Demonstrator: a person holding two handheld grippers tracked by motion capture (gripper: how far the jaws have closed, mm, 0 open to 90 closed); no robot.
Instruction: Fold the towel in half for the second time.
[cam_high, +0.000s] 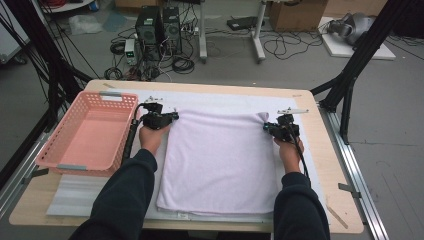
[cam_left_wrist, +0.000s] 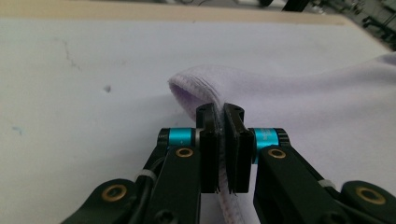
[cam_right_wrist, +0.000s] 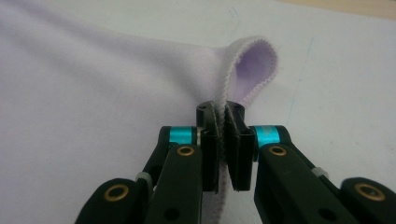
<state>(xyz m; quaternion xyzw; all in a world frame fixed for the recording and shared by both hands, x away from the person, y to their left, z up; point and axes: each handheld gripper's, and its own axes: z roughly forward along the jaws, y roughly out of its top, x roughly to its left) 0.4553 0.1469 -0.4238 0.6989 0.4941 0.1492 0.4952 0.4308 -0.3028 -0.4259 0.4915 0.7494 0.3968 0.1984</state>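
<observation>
High view: both far corners of the towel (cam_high: 220, 160) are gripped, and I judge the fold has not started.
My left gripper (cam_high: 170, 118) is clenched on the far-left corner and my right gripper (cam_high: 270, 128) on the far-right one; each gripper view shows the hem pinched between the jaws. Lilac and flat, it lies mid-surface on the white mat (cam_high: 75, 192), beside the pink basket (cam_high: 87, 132) at left. Lifting, folding and probably stowing are left.

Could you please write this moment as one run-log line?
left gripper: shut on towel far-left corner | right gripper: shut on far-right corner | towel: flat on table | basket: left
</observation>
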